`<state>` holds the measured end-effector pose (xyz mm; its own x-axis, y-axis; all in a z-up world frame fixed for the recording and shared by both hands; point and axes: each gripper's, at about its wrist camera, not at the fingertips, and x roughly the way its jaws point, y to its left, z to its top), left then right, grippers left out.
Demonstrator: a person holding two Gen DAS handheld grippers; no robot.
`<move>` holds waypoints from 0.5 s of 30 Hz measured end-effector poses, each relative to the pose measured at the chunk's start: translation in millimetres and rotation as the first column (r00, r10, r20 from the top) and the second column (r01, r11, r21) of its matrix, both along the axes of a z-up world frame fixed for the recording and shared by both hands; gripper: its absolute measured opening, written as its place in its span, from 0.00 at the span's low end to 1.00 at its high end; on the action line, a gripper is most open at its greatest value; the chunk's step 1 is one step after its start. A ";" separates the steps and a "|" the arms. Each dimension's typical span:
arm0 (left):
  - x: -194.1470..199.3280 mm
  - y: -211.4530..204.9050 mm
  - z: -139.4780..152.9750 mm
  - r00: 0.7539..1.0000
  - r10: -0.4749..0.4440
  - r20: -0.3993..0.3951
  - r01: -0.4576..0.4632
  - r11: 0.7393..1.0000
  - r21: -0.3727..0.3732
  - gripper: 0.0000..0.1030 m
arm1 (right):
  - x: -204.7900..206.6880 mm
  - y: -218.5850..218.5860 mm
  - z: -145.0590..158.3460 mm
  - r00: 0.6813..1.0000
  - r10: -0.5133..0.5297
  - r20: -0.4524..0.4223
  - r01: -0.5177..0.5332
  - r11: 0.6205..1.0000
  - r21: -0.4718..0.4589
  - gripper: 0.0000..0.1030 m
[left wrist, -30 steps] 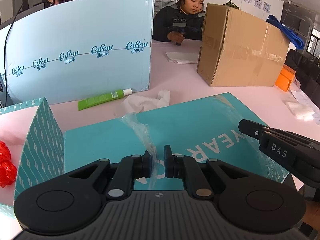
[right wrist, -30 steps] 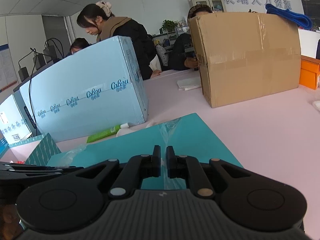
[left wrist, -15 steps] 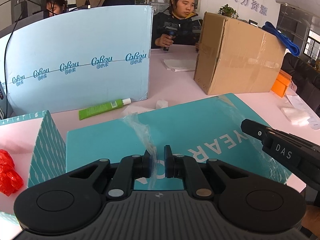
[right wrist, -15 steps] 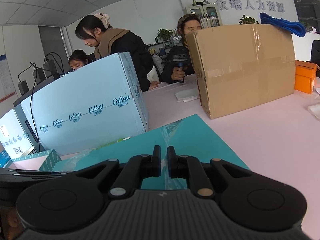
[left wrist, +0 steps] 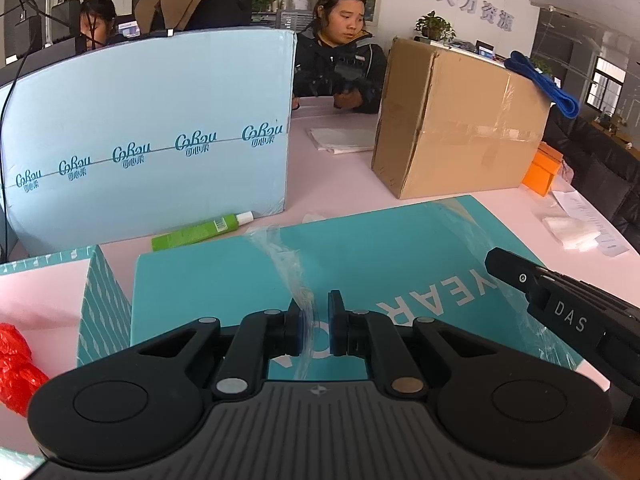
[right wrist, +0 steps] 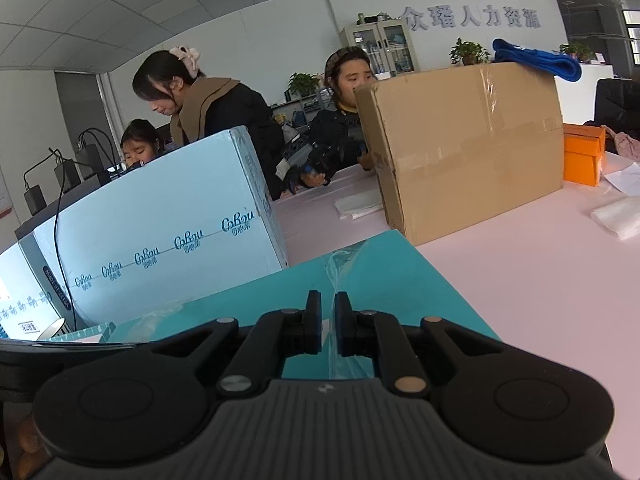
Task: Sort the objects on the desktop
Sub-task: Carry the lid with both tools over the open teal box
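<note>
A flat teal package with white letters, wrapped in clear plastic, is tilted up off the pink table. My left gripper is shut on a ridge of the plastic wrap at the package's near edge. In the right wrist view my right gripper is shut on the same kind of fold of wrap on the teal package. The right gripper's body shows at the right of the left wrist view. A green tube lies behind the package. A red bag sits in a teal patterned box on the left.
A tall light blue carton stands behind on the left, a brown cardboard box behind on the right. An orange box and white tissues lie far right. Folded paper lies in front of a seated person.
Both grippers have risen with the teal package held between them. Its far edge now hides most of the crumpled white tissue that lay behind it.
</note>
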<state>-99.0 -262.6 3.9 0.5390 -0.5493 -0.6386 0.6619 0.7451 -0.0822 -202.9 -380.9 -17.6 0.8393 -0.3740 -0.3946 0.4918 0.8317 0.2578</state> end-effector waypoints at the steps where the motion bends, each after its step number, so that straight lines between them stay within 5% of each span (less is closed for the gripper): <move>1: 0.8 0.8 0.9 1.000 -0.004 0.001 0.004 1.000 -0.002 0.07 | -0.3 1.6 1.2 1.000 -0.006 0.004 0.006 1.000 -0.001 0.12; 15: 8.2 17.5 13.0 1.000 -0.022 0.010 0.022 0.999 -0.024 0.07 | 3.2 17.8 11.5 0.998 -0.038 0.042 0.039 0.999 -0.010 0.12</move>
